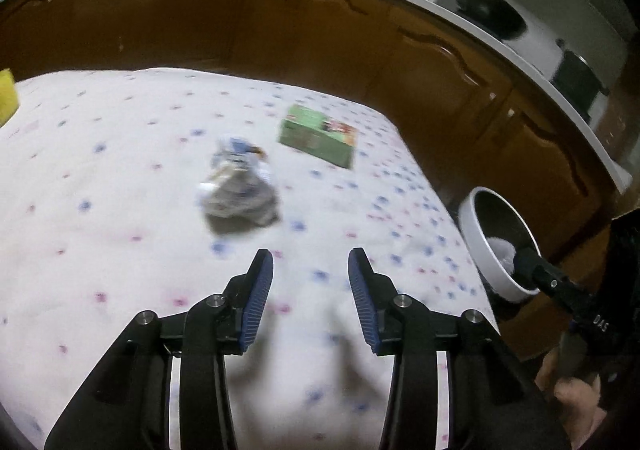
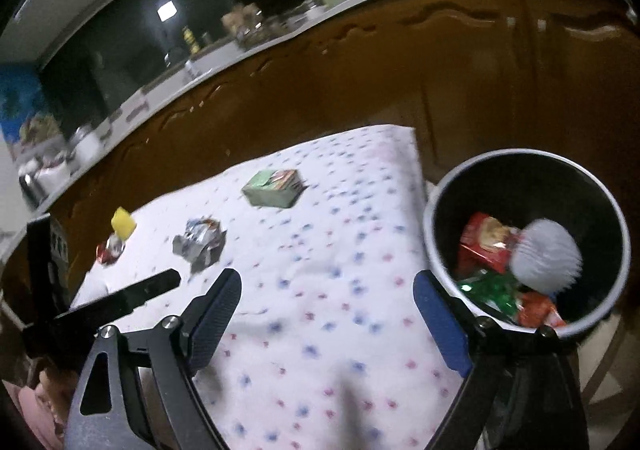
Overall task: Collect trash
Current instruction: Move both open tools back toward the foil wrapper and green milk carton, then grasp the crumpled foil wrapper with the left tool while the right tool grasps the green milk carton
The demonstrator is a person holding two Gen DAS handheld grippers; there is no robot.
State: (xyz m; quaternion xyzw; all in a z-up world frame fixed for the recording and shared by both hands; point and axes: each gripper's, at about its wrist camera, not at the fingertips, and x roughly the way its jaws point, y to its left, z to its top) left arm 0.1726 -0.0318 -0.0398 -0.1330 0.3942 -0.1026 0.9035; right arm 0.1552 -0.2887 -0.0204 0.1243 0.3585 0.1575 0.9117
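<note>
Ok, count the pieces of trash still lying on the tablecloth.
4: a green box toward the far edge, a crumpled silver wrapper mid-cloth, a yellow piece and a red-silver wrapper at the left edge. More may lie outside the views.

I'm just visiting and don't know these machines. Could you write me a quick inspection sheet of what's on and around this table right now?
Surface: table under a white cloth with blue and pink dots.
Job's things: crumpled silver wrapper and green box on the cloth; bin beside the table's edge holds red, green and orange wrappers and a white fluffy ball.
Clutter: yellow block and a small red-and-silver piece near the far corner.
Grippers: left gripper open, empty, above the cloth; right gripper open, empty, by the bin.
Cables: nothing seen.
Surroundings: brown cabinets, black pan on the counter.
</note>
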